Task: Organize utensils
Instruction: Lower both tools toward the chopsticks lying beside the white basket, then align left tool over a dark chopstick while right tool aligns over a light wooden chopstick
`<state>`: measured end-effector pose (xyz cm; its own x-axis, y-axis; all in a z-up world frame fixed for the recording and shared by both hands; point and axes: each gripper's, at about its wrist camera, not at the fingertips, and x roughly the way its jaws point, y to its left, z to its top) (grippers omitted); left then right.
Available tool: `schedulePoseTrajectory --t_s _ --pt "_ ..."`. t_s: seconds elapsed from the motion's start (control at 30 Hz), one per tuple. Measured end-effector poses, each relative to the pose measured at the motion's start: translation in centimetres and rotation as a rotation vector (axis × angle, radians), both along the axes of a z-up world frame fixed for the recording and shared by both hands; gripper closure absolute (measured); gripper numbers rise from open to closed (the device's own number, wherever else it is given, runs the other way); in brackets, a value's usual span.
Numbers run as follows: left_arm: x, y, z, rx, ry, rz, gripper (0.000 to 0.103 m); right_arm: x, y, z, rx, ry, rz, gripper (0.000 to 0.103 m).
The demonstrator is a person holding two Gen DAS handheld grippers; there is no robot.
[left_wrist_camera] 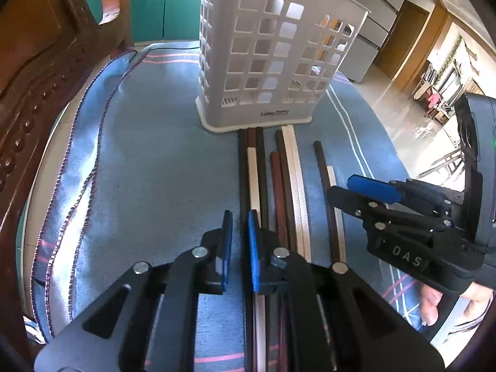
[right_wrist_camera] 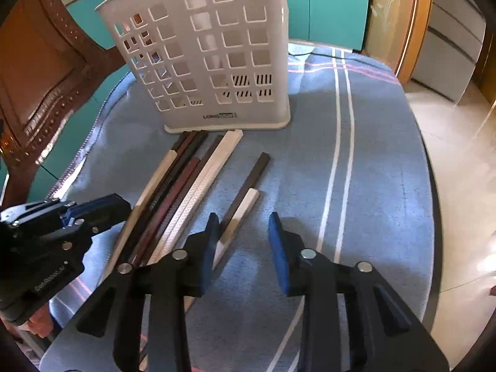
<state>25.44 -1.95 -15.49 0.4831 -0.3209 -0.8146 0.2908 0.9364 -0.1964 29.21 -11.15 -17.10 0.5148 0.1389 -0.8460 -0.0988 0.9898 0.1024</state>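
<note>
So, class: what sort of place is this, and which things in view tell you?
Probably a home dining or kitchen area: a table under a blue cloth, a carved wooden chair, teal cabinets, and chopsticks by a holder.

Perforated matt plastic basket (right_wrist_camera: 217, 62) on woven cloth (right_wrist_camera: 372, 170) (blue, striped).

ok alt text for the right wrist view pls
A white slotted utensil holder stands on a blue striped cloth, with chopsticks lying before it. The right gripper is open above the cloth.
</note>
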Motion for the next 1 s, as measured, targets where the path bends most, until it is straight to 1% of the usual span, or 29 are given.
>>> schedulePoseTrajectory --t_s 0.03,0.07,0.1,0.23,0.3,0.33,0.37,0.4,0.43,0.47,0.57,0.63,0.7,0.77,1.0 --pt "-0.1 0.0 0.1 0.002 0.001 0.001 0.082 -0.1 0.1 -0.1 -0.003 -0.001 0.005 0.068" --pt "-0.1 0.0 0.0 0.005 0.002 0.004 0.073 -0.1 0.2 -0.2 0.001 0.0 0.013 0.068" --pt "-0.3 0.0 0.0 0.009 0.004 0.009 0.069 0.0 0.7 -0.4 0.002 0.012 0.025 0.068" --pt "-0.7 -0.2 0.1 0.016 0.004 0.007 0.069 -0.3 2.1 -0.7 -0.08 -0.017 0.046 0.066" --pt "-0.6 -0.1 0.1 0.021 0.01 0.01 0.068 -0.3 2.3 -0.8 -0.085 -0.022 0.043 0.066" --pt "-0.6 0.0 0.0 0.019 0.015 0.01 0.069 -0.2 2.3 -0.8 -0.078 -0.021 0.04 0.066" --pt "-0.5 -0.1 -0.1 0.021 0.019 0.01 0.071 -0.1 2.3 -0.8 -0.072 -0.021 0.038 0.069" --pt "-0.5 0.0 -0.1 0.023 0.018 0.009 0.076 -0.1 2.2 -0.8 -0.07 -0.023 0.035 0.074" --pt "-0.7 0.0 -0.1 0.024 0.019 0.01 0.078 -0.1 2.1 -0.8 -0.062 -0.022 0.036 0.076" --pt "-0.7 0.0 -0.2 0.027 0.022 0.011 0.084 -0.2 2.0 -0.7 -0.054 -0.022 0.035 0.078" --pt "-0.8 0.3 -0.2 0.032 0.021 0.016 0.084 -0.2 1.4 -0.6 -0.024 -0.02 0.027 0.08" --pt "-0.9 0.5 -0.1 0.028 0.016 0.02 0.085 -0.2 0.8 -0.3 0.004 -0.023 0.018 0.084" --pt "-1.0 0.9 0.2 0.022 0.005 0.025 0.093 -0.4 0.1 0.1 0.024 -0.032 0.01 0.095" --pt "-1.2 1.2 0.5 0.007 0.0 0.024 0.093 -0.4 -0.5 0.3 0.034 -0.03 0.001 0.096" --pt "-1.3 1.9 0.8 0.003 -0.009 0.042 0.093 -0.2 -3.1 0.8 0.022 -0.026 -0.055 0.097"
